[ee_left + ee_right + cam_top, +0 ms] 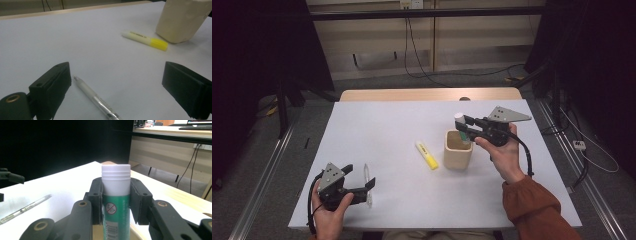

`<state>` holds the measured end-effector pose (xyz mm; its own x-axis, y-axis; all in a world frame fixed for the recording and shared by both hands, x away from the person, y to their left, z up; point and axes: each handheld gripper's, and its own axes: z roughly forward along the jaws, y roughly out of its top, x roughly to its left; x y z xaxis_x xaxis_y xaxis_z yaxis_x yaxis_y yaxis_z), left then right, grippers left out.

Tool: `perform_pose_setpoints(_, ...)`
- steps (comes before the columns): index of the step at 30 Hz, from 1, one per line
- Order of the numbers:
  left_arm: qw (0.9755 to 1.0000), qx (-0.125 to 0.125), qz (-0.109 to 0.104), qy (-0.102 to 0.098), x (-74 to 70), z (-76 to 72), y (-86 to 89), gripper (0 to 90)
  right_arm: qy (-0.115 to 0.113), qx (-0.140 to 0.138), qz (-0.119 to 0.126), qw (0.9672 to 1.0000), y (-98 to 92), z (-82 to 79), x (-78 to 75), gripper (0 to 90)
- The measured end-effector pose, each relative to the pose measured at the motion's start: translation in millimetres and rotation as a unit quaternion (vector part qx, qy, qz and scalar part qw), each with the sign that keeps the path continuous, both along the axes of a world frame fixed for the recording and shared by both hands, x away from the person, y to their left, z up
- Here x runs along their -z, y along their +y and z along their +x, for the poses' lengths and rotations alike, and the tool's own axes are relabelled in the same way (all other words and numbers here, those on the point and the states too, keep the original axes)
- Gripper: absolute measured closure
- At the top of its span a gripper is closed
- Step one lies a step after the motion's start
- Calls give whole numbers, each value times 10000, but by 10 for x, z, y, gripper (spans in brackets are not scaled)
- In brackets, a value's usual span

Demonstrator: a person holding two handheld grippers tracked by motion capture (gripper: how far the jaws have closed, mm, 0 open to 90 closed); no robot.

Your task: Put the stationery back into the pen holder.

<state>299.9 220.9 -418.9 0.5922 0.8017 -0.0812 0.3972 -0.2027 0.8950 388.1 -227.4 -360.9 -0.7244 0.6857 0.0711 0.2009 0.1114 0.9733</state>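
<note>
Here the right gripper [467,126] has its jaws clamped on a glue stick [116,195], white cap jutting past the fingertips, above the beige pen holder [457,155]. The left gripper [362,182] stands wide open, a clear pen [96,98] lying between its fingers [53,90], untouched.

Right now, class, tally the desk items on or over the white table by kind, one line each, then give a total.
Glue stick, clamped in the right gripper: 1
Yellow highlighter: 1
Clear pen, between the open jaws of the left gripper: 1
Beige holder cup: 1
Total: 4
</note>
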Motion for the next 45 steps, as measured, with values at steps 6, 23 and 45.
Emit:
perform_pose_setpoints(6, 10000, 6, 23, -2, 1, 4, 1, 86, 97, -26, -6, 9999, 2, 16, 68, 658)
perform_pose_setpoints(23, 10000, 40, 48, 57, 8, 7, -3, 84, 319, -119, -232, 9992, 16, -8, 268, 657)
perform_pose_setpoints(45, 10000, 29, 22, 55, 8, 5, -8, 84, 482, 190, -203, 9985, -39, 29, 302, 151)
